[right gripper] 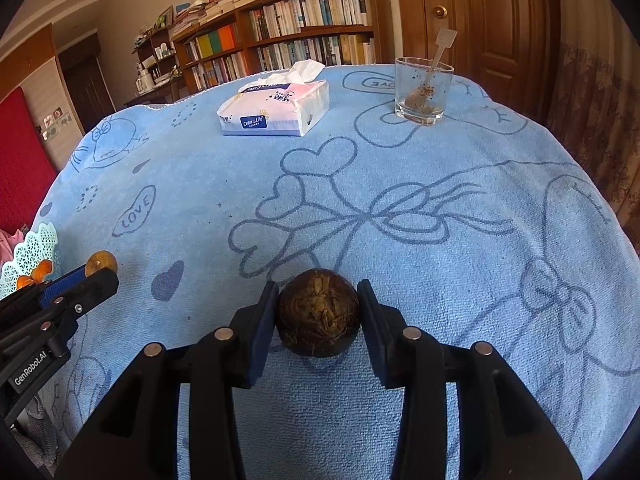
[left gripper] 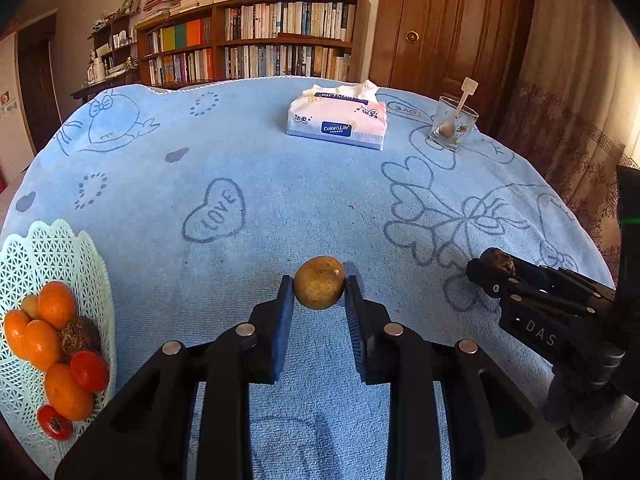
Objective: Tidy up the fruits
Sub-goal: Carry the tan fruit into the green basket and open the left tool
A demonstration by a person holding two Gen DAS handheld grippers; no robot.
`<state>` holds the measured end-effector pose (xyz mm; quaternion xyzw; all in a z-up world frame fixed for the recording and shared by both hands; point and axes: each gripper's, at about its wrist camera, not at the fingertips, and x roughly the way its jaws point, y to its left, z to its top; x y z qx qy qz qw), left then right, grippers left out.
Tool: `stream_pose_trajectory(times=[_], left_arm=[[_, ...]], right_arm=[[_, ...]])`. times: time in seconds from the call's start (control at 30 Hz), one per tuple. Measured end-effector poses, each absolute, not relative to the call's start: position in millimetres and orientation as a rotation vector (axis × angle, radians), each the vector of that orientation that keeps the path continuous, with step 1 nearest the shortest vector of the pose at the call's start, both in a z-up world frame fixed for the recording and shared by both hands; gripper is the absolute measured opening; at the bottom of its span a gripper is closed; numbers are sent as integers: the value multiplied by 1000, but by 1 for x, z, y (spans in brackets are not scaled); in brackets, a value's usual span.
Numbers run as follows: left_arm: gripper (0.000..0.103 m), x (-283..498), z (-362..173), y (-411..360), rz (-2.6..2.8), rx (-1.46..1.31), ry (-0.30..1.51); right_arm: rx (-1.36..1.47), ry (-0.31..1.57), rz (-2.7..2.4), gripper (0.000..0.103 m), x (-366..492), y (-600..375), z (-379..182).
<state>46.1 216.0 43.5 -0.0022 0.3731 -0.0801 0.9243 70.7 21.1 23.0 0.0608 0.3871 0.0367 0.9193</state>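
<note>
Beyond: one tissue pack point(left gripper: 337, 120), one glass point(left gripper: 453, 123); open cloth point(left gripper: 280, 208) between. Left gripper point(left gripper: 319, 285) clamped on yellow fruit point(left gripper: 319, 282), right gripper point(right gripper: 318, 312) on brown fruit point(right gripper: 318, 312); basket point(left gripper: 44, 248) holding several more

Home living room or study. Long wooden bookshelf point(left gripper: 248, 40) along back wall, packed with books, framed photos and baskets on top. Panelled wooden door point(left gripper: 452, 24) with brass knob, patterned curtain point(left gripper: 580, 128) at right. Surface covered with blue cartoon "LOVE" towel cloth point(left gripper: 280, 200), carrying tissue pack point(left gripper: 338, 120), drinking glass with spoon point(left gripper: 452, 124), white lattice fruit basket point(left gripper: 48, 248).
</note>
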Motion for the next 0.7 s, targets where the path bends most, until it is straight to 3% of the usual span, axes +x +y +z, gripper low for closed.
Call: stream_pose_trajectory(times=[0.7], left_arm=[[26,-1,74,278,-43,-38,687]], right_arm=[[130,790,65,41,70,20,22]])
